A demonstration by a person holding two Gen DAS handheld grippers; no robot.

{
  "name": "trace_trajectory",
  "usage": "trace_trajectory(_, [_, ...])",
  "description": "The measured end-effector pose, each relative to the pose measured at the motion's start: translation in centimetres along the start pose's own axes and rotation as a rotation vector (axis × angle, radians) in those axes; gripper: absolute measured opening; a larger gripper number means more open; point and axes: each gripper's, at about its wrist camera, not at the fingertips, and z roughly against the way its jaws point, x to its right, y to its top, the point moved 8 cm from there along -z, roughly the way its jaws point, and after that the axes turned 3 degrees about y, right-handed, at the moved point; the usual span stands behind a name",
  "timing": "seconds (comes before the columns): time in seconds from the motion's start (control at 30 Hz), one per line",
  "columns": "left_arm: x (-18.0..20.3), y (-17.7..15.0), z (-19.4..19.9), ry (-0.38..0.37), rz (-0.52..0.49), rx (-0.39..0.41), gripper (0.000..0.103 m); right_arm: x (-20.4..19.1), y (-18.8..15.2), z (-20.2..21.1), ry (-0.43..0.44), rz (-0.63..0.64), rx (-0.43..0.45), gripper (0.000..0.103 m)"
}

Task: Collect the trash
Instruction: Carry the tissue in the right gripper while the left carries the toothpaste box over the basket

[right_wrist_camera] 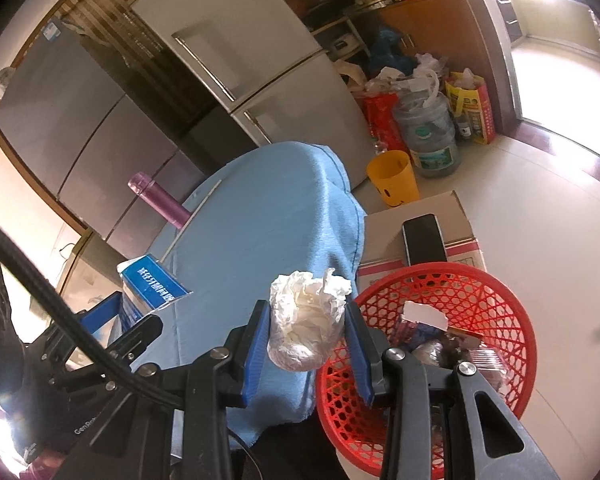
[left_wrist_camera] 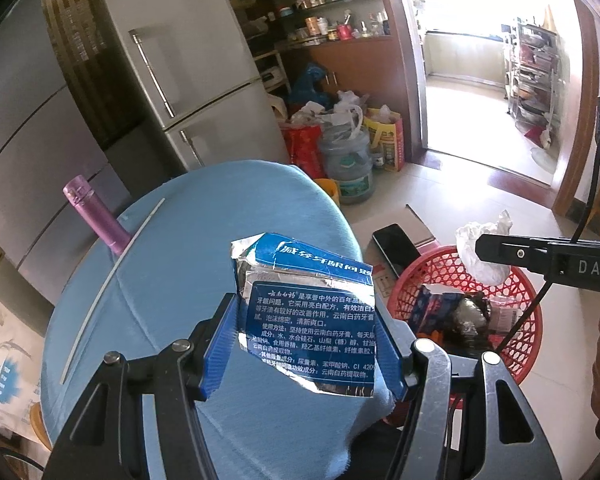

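Up close, the left gripper (left_wrist_camera: 306, 344) has its jaws clamped on a torn blue and silver toothpaste box (left_wrist_camera: 308, 312) above the blue-draped desk (left_wrist_camera: 204, 248). Beside it, the right gripper (right_wrist_camera: 306, 344) pinches a crumpled white tissue (right_wrist_camera: 306, 320), held just left of the red basket (right_wrist_camera: 496, 316). Trash inside the basket is partly hidden and hard to identify.

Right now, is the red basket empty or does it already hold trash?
Already holds trash. The red basket contains several crumpled wrappers and a white scrap at its bottom, seen in both wrist views.
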Motion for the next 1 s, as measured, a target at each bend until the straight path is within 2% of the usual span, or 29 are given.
trace_trajectory(0.63, [4.2,0.4,-1.3,-0.097,-0.047,-0.028,0.064,2.9,0.6,2.2,-0.047,-0.046,0.029,0.04])
trace_trajectory(1.0, [6.4,-0.1,-2.5,-0.133,-0.075,-0.065,0.064,4.4,0.3,2.1,-0.067,-0.08,0.017,0.04])
